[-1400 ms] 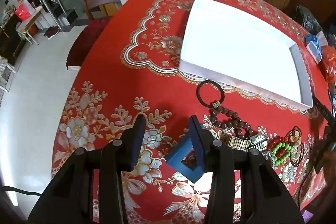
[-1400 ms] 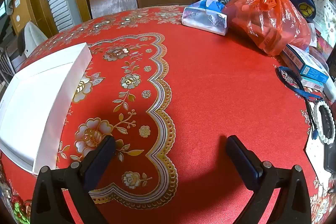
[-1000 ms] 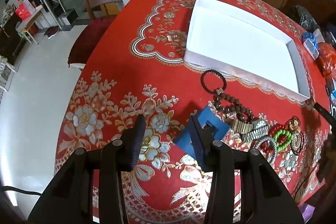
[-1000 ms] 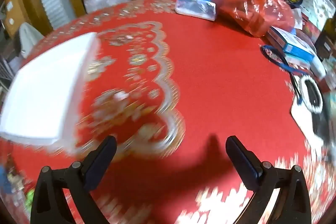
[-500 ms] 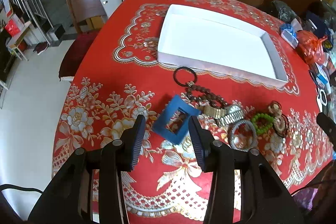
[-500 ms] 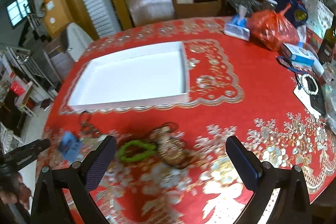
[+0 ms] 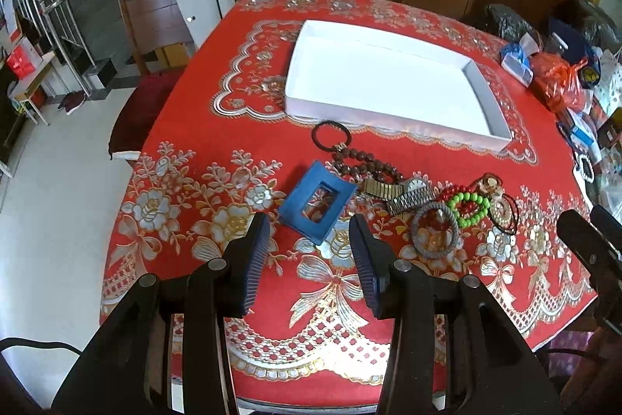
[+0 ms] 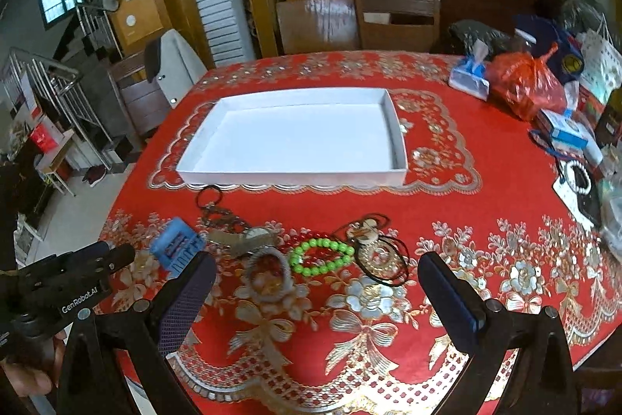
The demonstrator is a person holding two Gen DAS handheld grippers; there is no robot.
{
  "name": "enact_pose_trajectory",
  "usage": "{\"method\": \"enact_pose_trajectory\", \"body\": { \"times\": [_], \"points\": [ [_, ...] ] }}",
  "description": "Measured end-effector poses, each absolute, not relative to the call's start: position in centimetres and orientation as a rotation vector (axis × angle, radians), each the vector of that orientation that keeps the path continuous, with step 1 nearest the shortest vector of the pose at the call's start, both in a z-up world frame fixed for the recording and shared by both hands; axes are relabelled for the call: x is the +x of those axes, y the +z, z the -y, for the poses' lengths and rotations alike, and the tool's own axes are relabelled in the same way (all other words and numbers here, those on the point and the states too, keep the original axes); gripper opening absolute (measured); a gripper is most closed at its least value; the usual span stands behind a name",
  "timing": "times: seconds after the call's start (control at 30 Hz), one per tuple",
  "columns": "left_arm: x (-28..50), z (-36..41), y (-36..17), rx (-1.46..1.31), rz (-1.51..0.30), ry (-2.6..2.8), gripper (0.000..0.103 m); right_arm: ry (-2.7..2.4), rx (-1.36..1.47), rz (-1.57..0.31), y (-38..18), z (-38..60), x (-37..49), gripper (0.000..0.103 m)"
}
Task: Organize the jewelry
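Jewelry strung out in a row across the table, between the near edge and the white tray, none of it in the tray yet. Blue frame piece at the left end of that row, dead ahead of the left gripper and just past its tips, long axis slanting away toward the tray's left end. Left gripper clearly the nearer one, jaws apart with nothing between, gap looking about wide enough for the frame's short side. Right gripper spread wide too, empty, hanging back over the near edge with the green bead bracelet and grey bangle just ahead. Probably frame first, straight forward with the left.
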State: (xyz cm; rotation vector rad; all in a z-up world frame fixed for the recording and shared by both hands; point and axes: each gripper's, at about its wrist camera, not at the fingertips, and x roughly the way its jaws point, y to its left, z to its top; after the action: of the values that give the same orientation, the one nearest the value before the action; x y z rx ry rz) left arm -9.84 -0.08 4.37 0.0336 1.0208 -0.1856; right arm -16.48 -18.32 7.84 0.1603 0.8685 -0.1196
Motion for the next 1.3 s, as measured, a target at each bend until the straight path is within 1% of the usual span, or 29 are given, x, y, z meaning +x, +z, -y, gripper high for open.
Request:
{"method": "enact_pose_trajectory", "body": {
  "times": [0.43,1.3],
  "points": [
    [-10.1,-1.7,4.7,0.024,-1.005,-0.153,0.042,-0.078,0.124,-0.885,7.5,15.6,-15.7,0.103],
    [-10.0,-0.6,4.1,0.04,-1.029,-0.152,0.042,-0.06,0.138,-0.922,6.3,16.4,-15.5,0.103]
  ]
}}
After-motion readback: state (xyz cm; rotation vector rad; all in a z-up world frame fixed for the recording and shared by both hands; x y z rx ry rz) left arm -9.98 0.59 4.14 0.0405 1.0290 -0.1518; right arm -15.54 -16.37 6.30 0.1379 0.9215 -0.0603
